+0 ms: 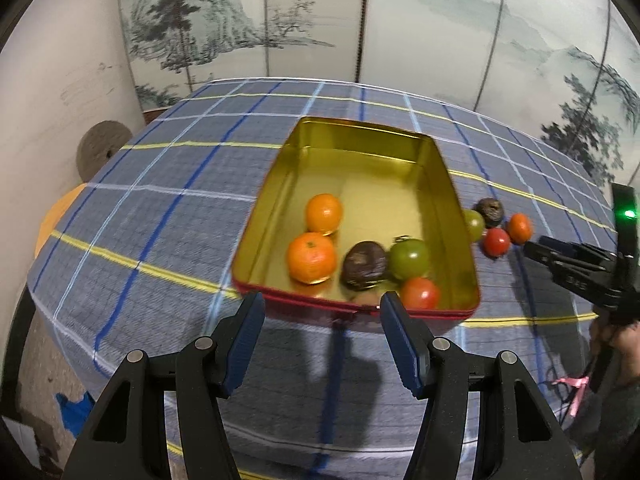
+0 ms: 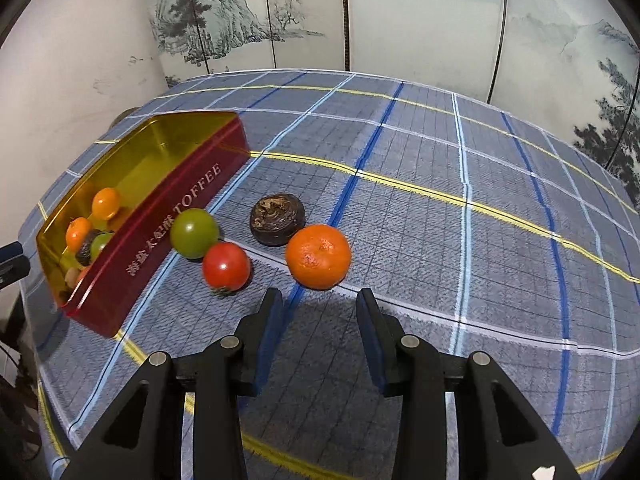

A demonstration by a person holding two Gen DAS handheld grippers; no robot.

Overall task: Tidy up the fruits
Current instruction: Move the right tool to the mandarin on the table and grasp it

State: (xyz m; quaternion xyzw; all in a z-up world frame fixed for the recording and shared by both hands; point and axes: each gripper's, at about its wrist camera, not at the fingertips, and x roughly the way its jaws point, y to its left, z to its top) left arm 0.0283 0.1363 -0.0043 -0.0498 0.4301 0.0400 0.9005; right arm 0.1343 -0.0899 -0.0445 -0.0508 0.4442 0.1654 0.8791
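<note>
The right hand-held gripper is not holding anything. Its two fingers stand a little apart with only tabletop between them. It points down at the loose fruits. The orange lies right ahead of it, at 12 o'clock, very near the fingertips. This looks like the next fruit to pick up. It is round, so it has no long side, and the fingers could close on it from any way.

The red tomato sits at about 10 o'clock from the right hand-held gripper. It touches the green tomato, which rests against the side of the red tin. A dark brown fruit lies just beyond the orange, at 11 o'clock. Nothing blocks the way to the orange, but the dark fruit is close behind it and could get bumped.

The left hand-held gripper is also holding nothing, and its fingers are spread wider. It hangs by the near edge of the tin. In the left wrist view, five fruits lie inside the tin: two oranges, a dark one, a green one and a red one. The right hand is much nearer to the loose fruits.
</note>
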